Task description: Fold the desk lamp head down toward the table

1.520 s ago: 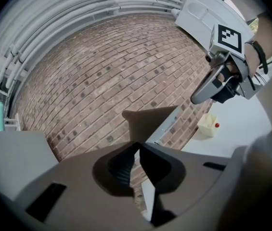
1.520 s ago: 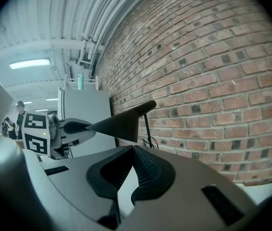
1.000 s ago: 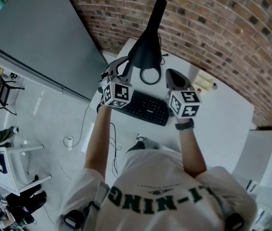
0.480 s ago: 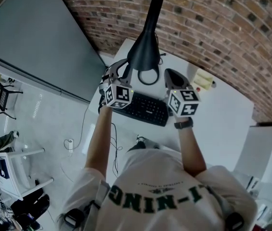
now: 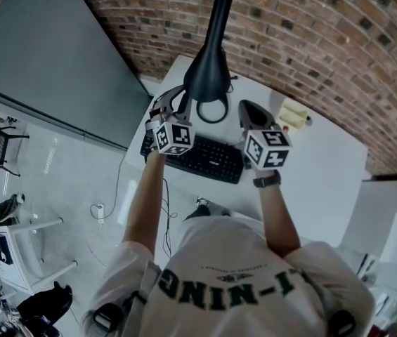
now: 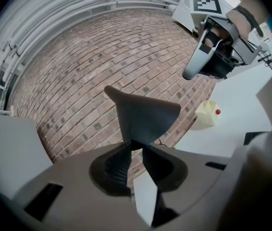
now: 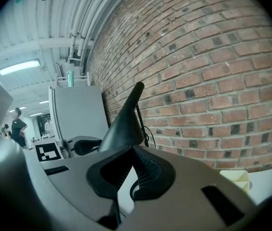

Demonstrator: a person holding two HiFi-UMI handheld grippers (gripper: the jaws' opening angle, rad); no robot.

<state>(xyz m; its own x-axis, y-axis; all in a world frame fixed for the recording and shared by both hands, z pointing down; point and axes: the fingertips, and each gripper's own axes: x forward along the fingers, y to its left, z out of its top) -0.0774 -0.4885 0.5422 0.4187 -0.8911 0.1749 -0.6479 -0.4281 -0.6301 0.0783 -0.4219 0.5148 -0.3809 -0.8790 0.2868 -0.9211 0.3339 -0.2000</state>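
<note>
Desk (image 5: 324, 167), lamp head (image 5: 209, 76) ahead of left tongs (image 6: 135, 150)

Even, bright indoor light; a ceiling strip (image 7: 19, 66) glows at left. Fisheye bends the brick wall (image 5: 310, 41) and darkens gripper-view corners. The near lamp (image 6: 143, 117) looks soft.

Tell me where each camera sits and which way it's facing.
Head view: on the person's head, looking steeply down at the lamp shade, keyboard and table; shows arms, left gripper and right gripper.
Left gripper view: on the left gripper, facing the brick wall; its parted jaws have just been opening, shade at their tips, contact unclear.
Right gripper view: on the right gripper, facing that wall; shows its own jaws.
Shared: both gripper views show the shade and yellow box.
</note>
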